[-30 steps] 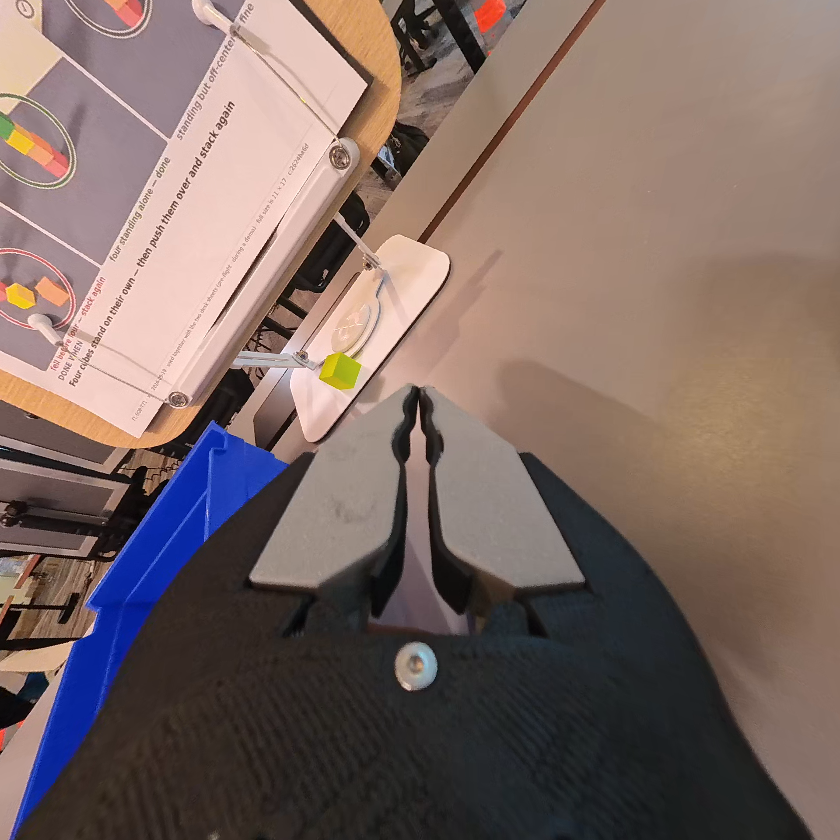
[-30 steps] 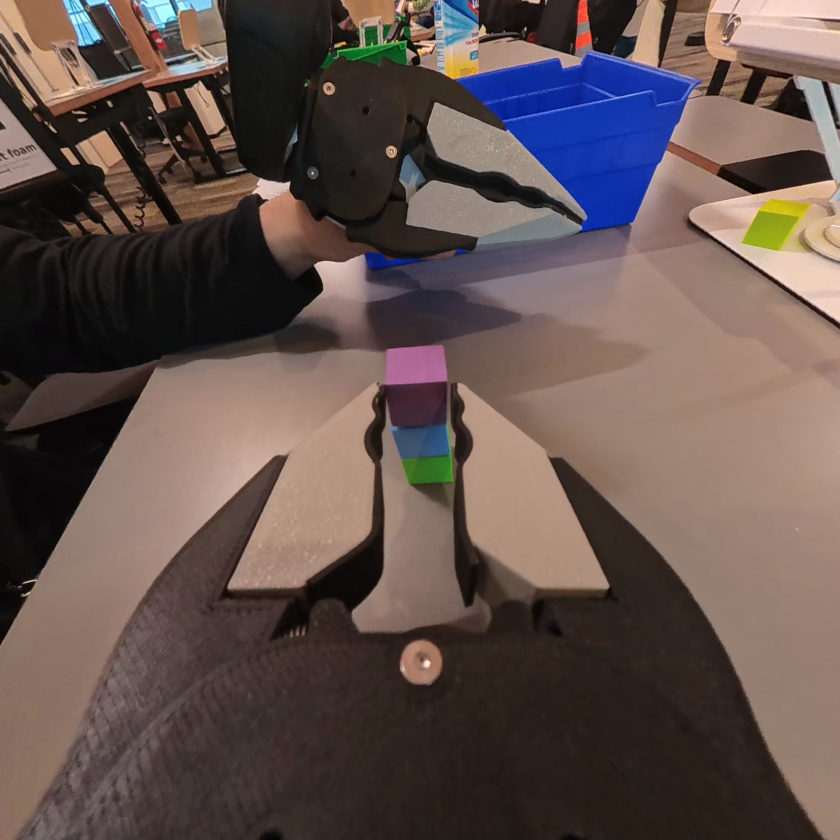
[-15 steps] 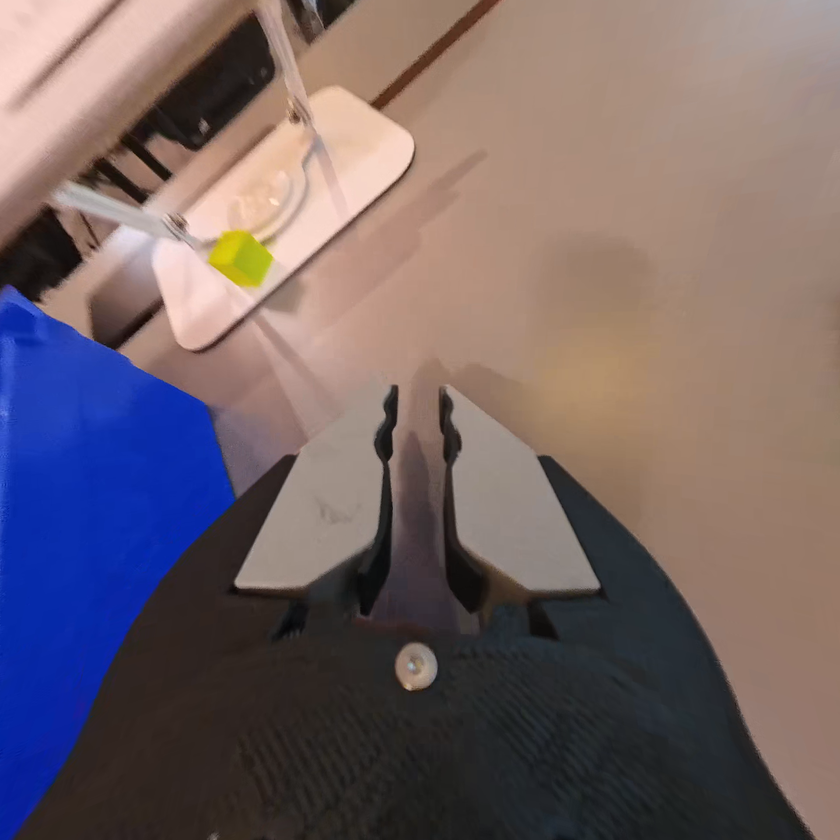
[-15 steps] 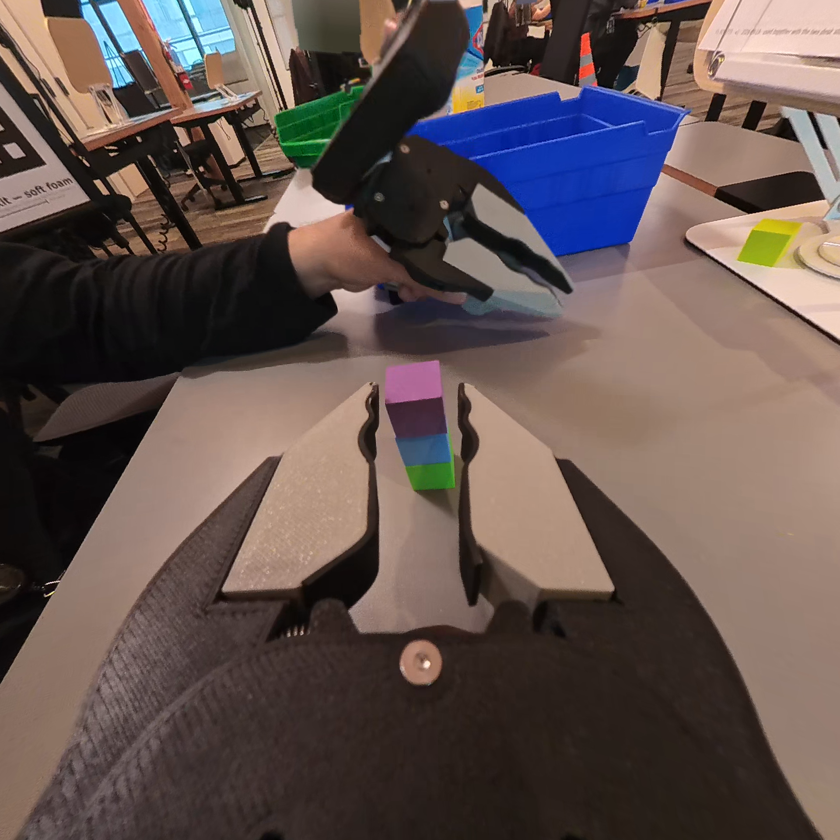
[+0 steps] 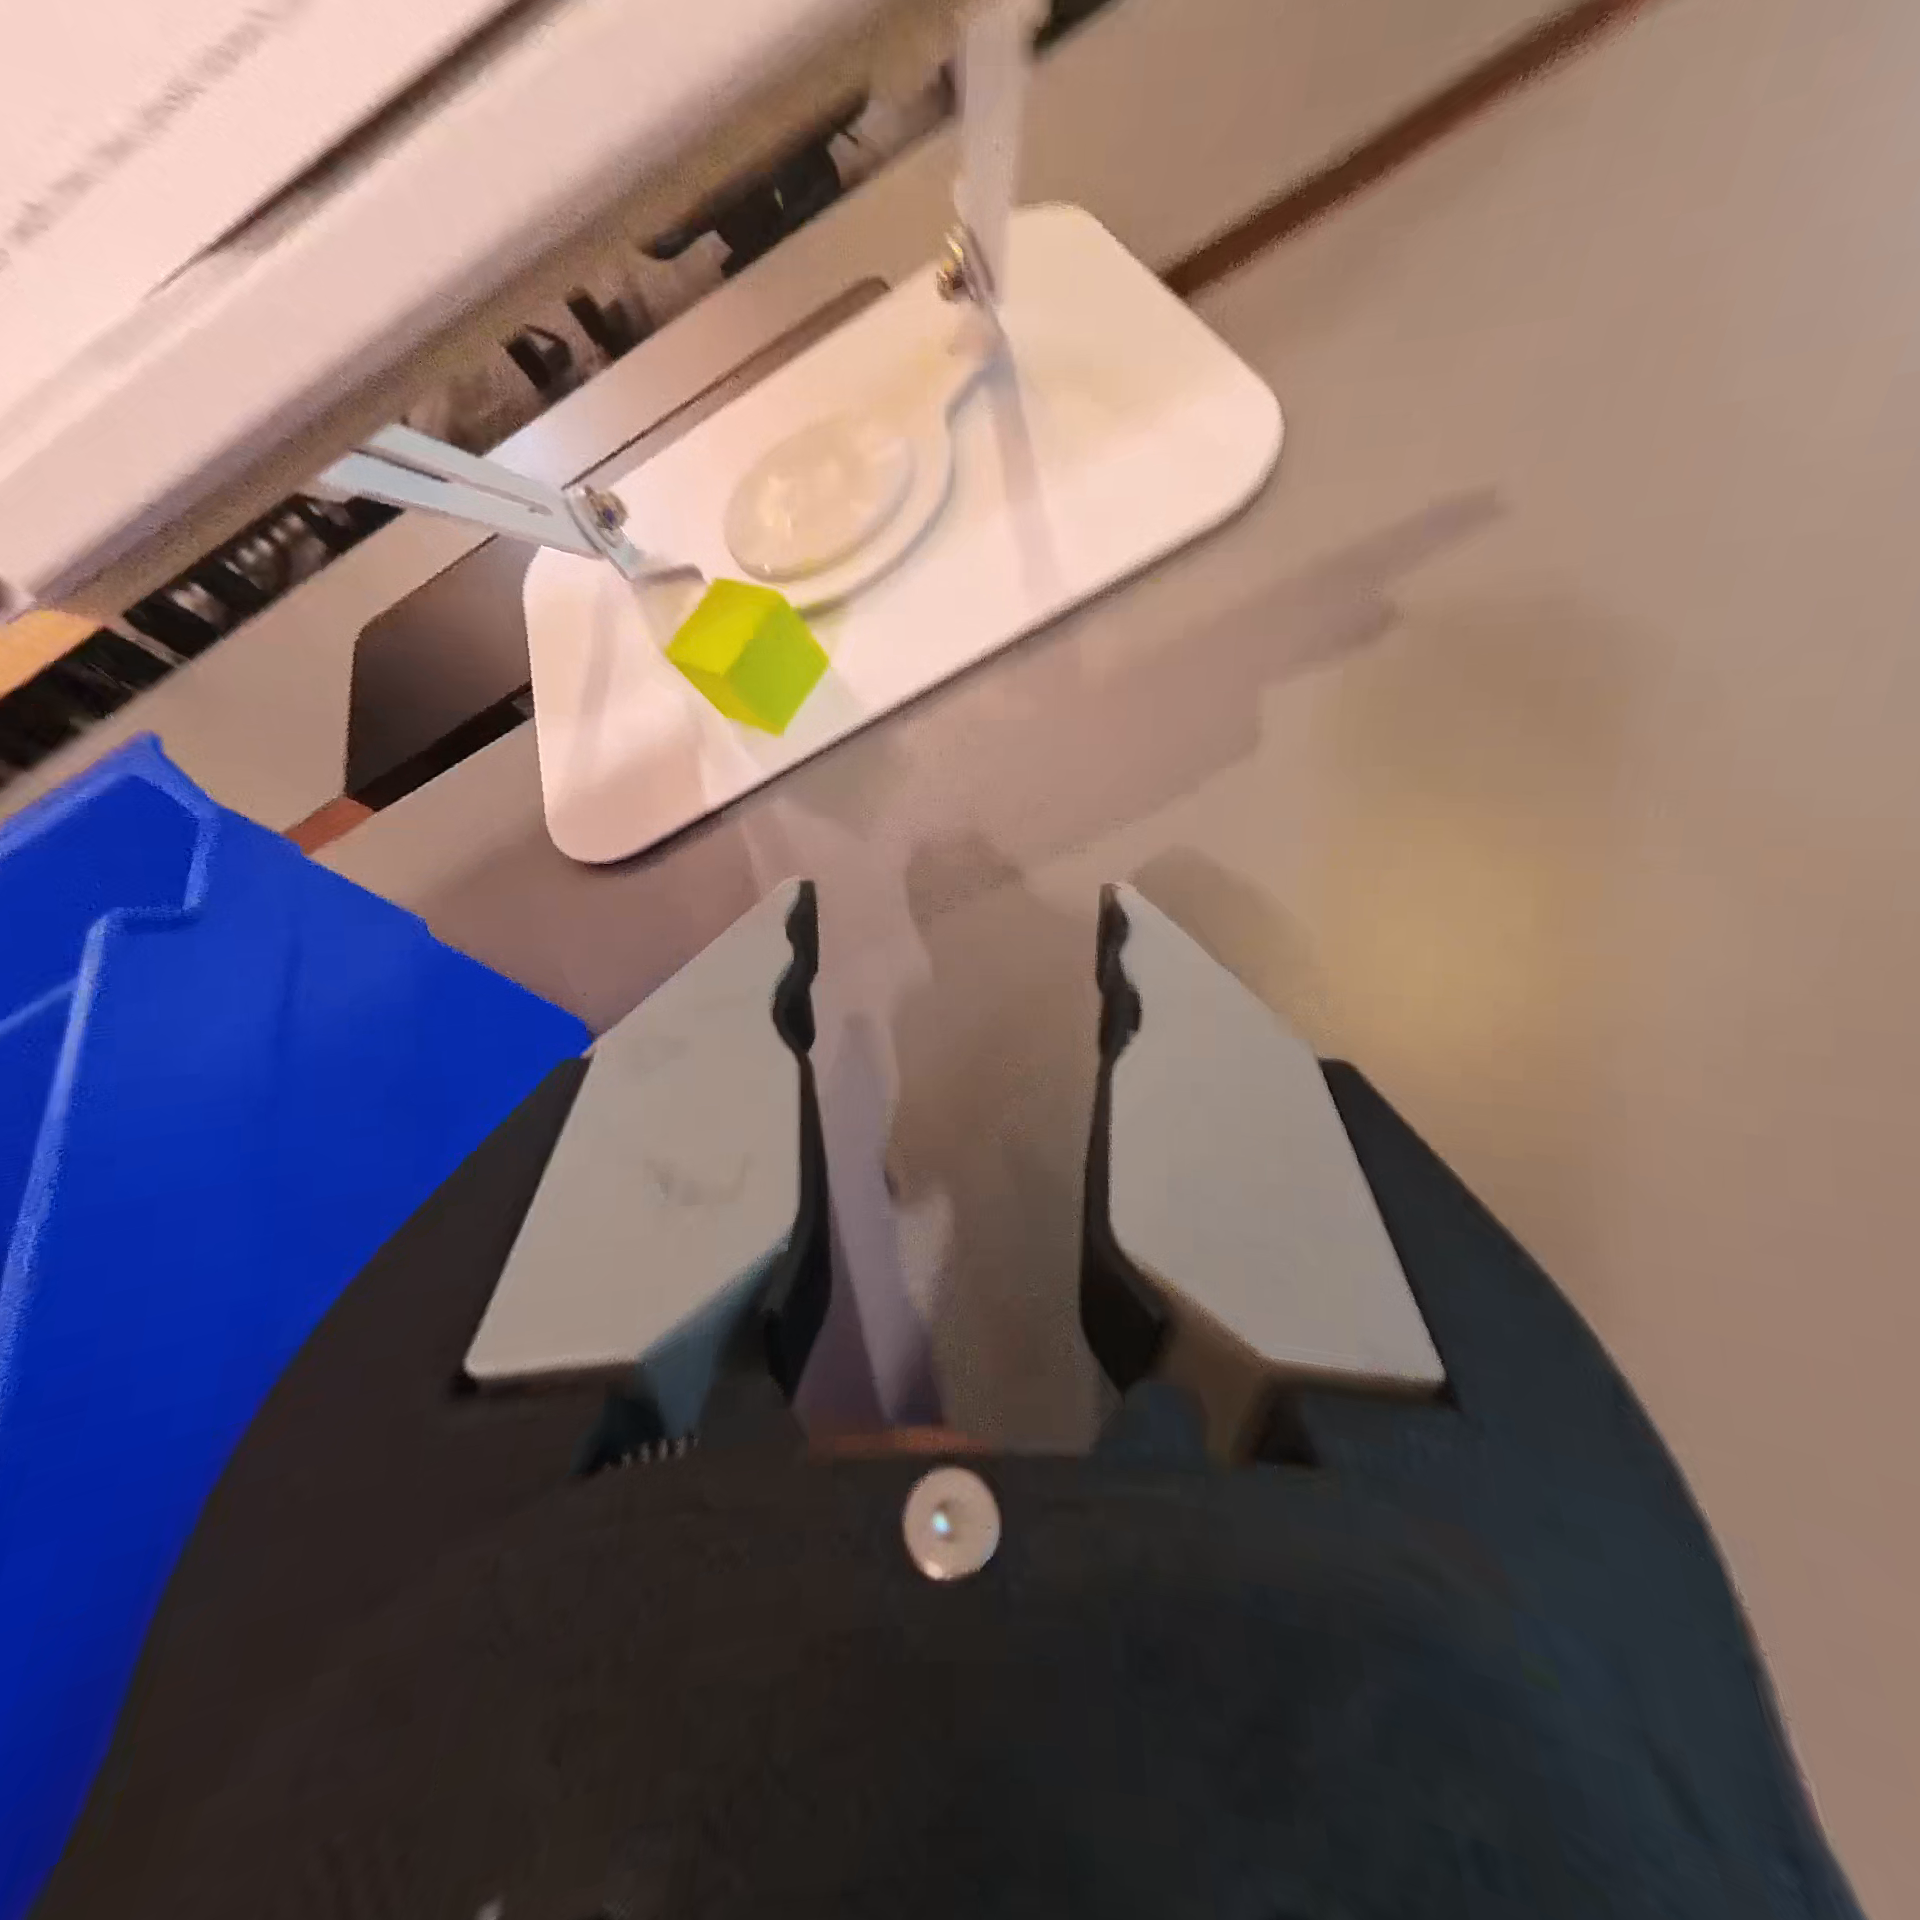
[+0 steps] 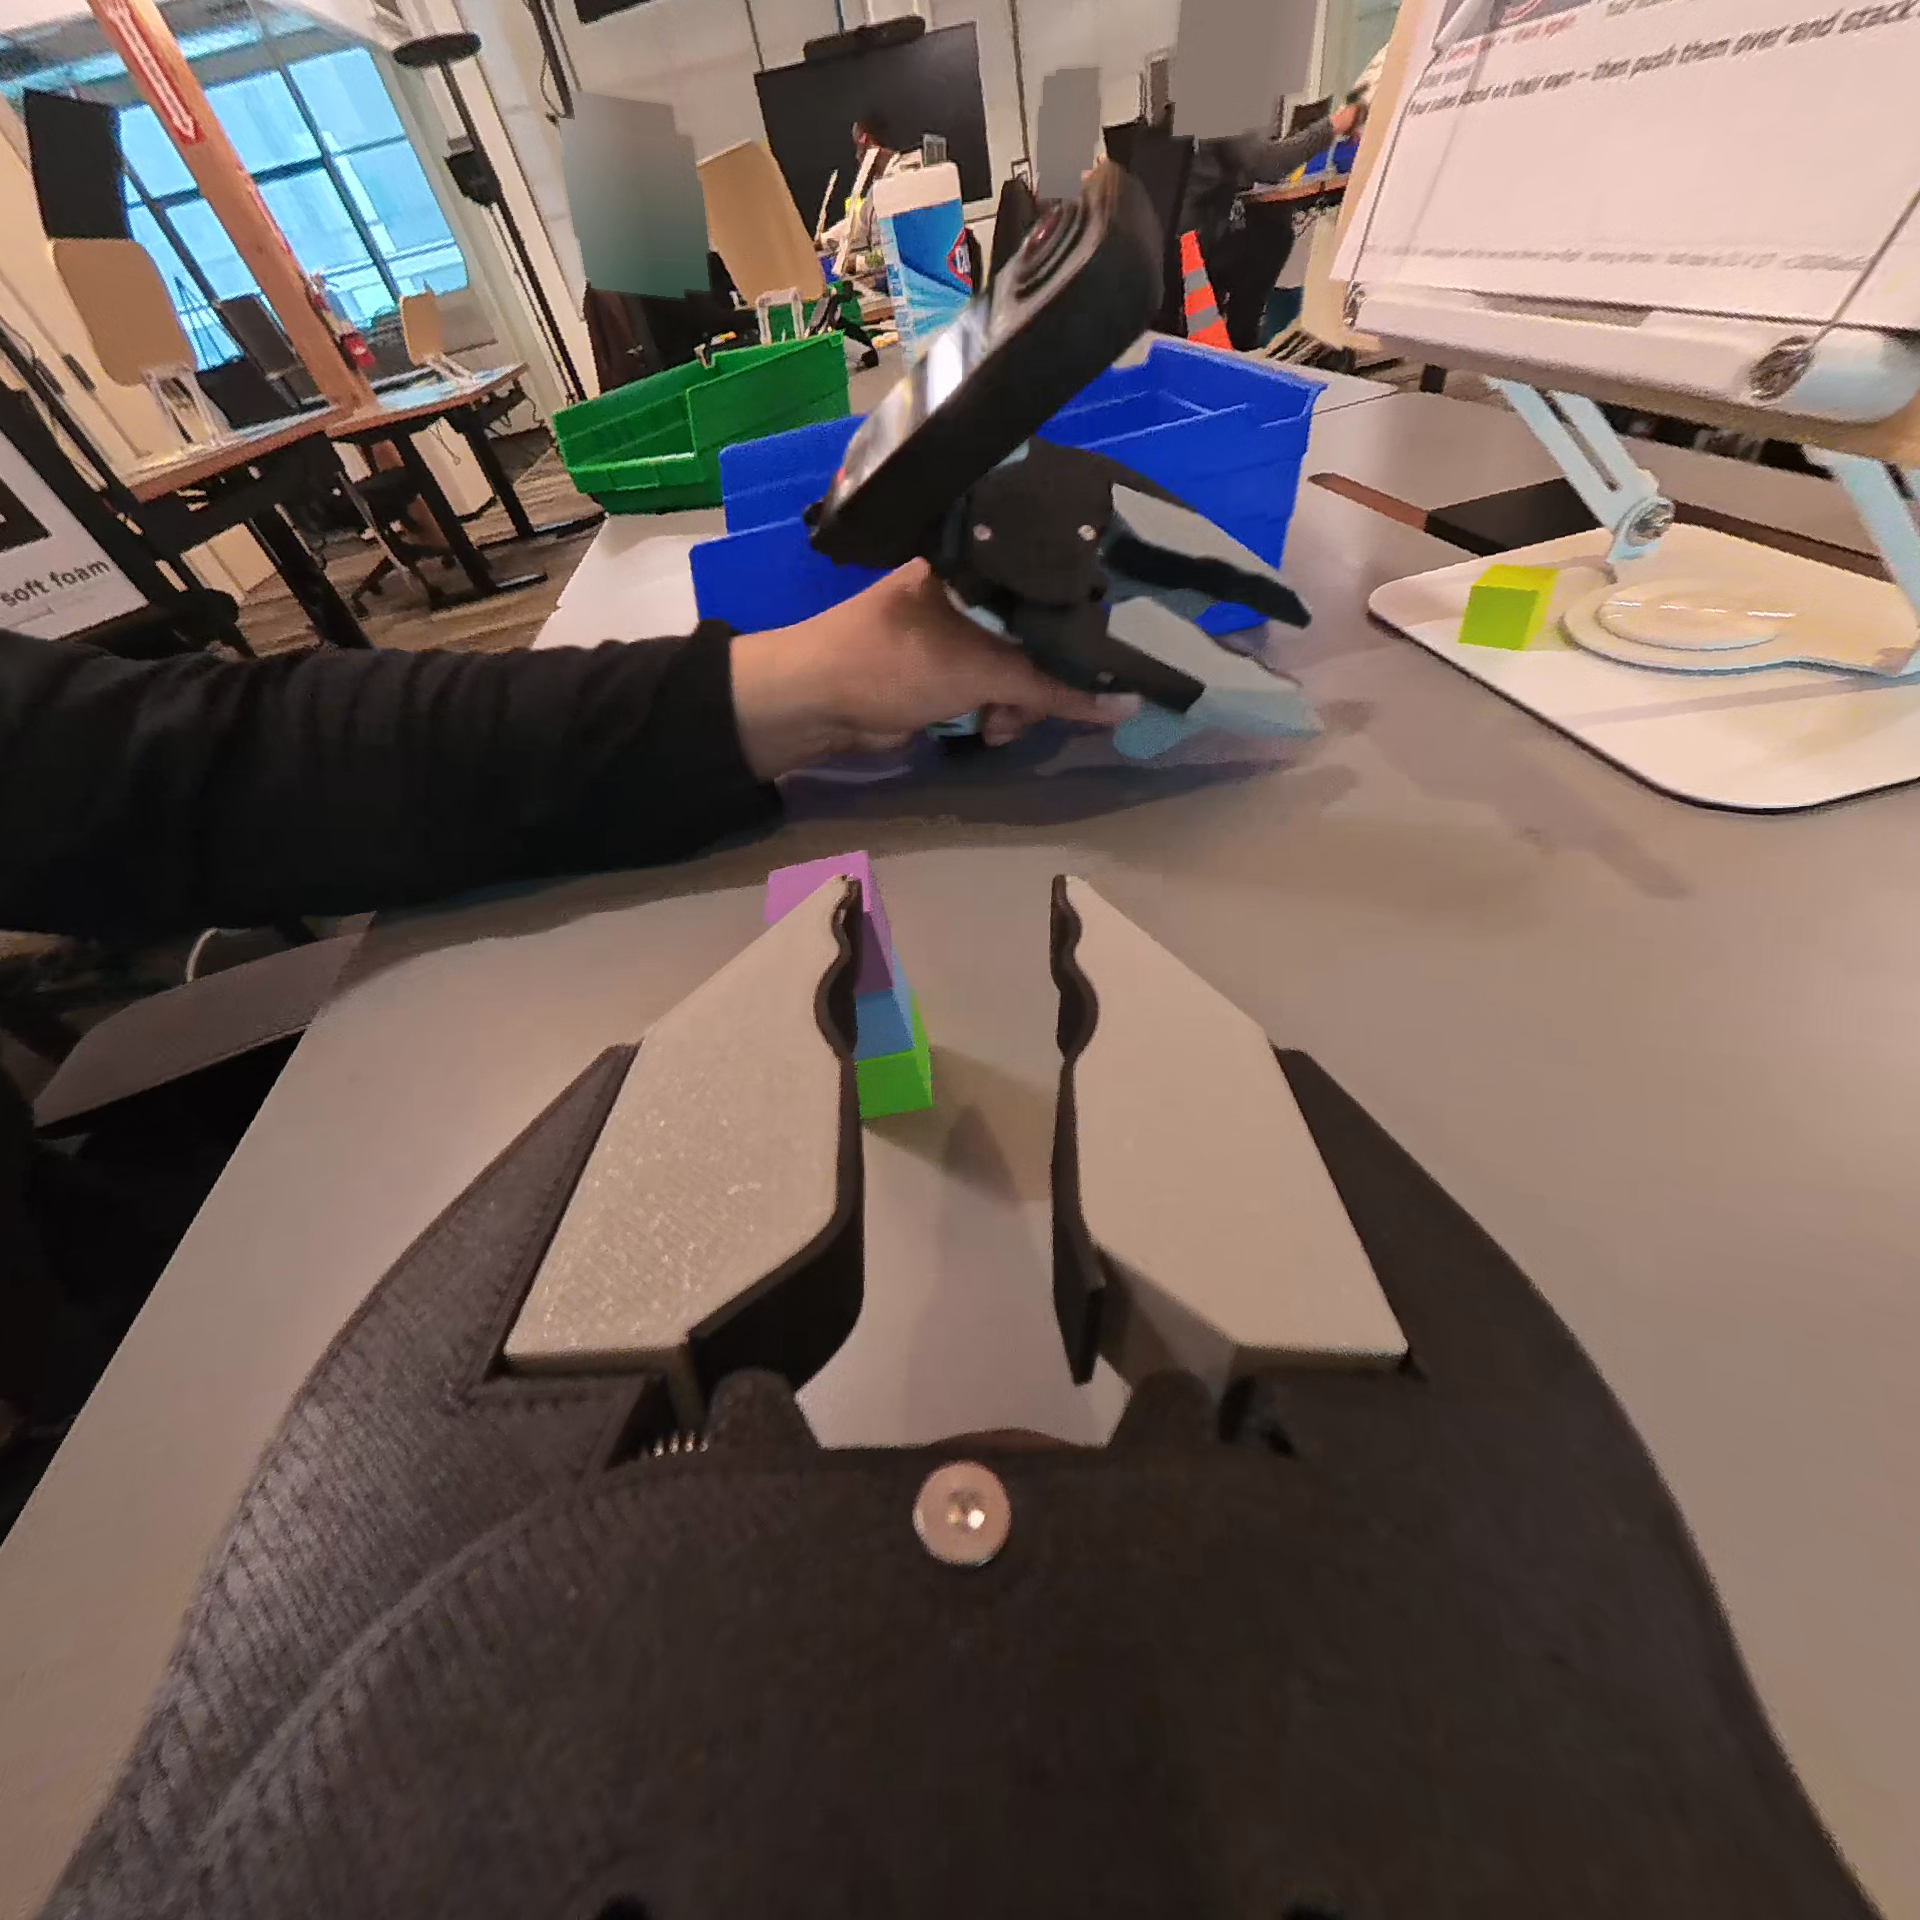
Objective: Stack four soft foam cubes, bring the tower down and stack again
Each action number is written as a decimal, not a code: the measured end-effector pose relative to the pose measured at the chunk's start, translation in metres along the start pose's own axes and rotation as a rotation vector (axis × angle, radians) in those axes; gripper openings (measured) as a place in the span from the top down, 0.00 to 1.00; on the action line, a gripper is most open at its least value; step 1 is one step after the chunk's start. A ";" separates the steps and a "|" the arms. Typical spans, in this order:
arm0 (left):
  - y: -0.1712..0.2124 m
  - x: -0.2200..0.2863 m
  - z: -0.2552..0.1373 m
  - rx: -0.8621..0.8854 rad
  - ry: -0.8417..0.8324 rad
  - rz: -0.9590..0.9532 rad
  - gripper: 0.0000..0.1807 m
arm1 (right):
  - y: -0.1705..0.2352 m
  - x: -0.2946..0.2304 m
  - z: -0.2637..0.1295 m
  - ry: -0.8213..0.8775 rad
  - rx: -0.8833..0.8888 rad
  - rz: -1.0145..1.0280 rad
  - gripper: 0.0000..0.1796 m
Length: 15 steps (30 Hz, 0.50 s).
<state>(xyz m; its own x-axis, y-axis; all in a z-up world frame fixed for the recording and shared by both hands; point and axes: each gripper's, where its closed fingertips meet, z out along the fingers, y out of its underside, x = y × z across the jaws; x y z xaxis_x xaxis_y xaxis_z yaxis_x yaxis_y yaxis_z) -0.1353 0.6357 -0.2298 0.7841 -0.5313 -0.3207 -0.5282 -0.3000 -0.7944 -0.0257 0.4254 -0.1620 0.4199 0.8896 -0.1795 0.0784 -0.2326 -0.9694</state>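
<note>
My left gripper point(image 5: 954, 940) has its jaws open and empty, aimed at the lime-green foam cube point(image 5: 750, 665) resting on the white stand base plate point(image 5: 1164, 416). My right gripper point(image 6: 956, 914) has its jaws open and empty. A three-cube tower, purple cube point(image 6: 878, 940) on blue cube point(image 6: 888, 1023) on green cube point(image 6: 896, 1083), stands on the grey counter point(image 6: 1558, 1039), partly behind the left jaw.

Left wrist view looks steeply down past its own claw point(image 5: 951, 935) at the grey surface point(image 5: 1558, 935), blurred, facing the white stand base point(image 5: 1143, 416) and lime cube point(image 5: 750, 665) near ahead. Right wrist view sits low over the surface point(image 6: 1455, 1039), facing level across it towards the room. Both views share the lime cube point(image 6: 1504, 606), stand base point(image 6: 1714, 748) and blue bin point(image 6: 1226, 436); the right view also takes in the left claw point(image 6: 1262, 665).
</note>
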 end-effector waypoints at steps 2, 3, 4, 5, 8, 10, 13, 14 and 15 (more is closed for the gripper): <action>-0.011 -0.009 0.011 0.028 0.033 -0.136 0.69 | -0.004 0.002 -0.005 0.007 0.015 -0.001 0.81; -0.013 -0.014 0.016 0.028 0.042 -0.183 0.67 | -0.005 0.003 -0.007 0.008 0.023 -0.001 0.81; -0.015 -0.018 0.022 0.027 0.045 -0.218 0.67 | -0.007 0.004 -0.009 0.008 0.032 0.002 0.81; -0.018 -0.023 0.027 0.029 0.040 -0.242 0.67 | -0.009 0.005 -0.010 0.007 0.040 0.007 0.81; -0.025 -0.037 0.043 0.034 -0.007 -0.239 0.69 | -0.010 0.009 -0.013 0.000 0.055 0.027 0.81; -0.026 -0.041 0.055 0.003 -0.021 -0.227 0.69 | -0.010 0.011 -0.014 -0.003 0.059 0.038 0.81; -0.026 -0.045 0.070 -0.046 -0.046 -0.210 0.68 | -0.012 0.011 -0.014 -0.013 0.069 0.048 0.82; -0.026 -0.046 0.074 -0.060 -0.050 -0.206 0.68 | -0.013 0.010 -0.014 -0.016 0.071 0.047 0.81; -0.025 -0.047 0.078 -0.077 -0.056 -0.201 0.68 | -0.013 0.009 -0.014 -0.019 0.072 0.046 0.81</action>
<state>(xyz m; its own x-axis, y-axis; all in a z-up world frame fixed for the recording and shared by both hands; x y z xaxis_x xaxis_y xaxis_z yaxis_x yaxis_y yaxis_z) -0.1337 0.7305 -0.2350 0.8919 -0.4105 -0.1895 -0.3809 -0.4564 -0.8041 -0.0105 0.4306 -0.1482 0.4044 0.8862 -0.2262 -0.0060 -0.2448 -0.9696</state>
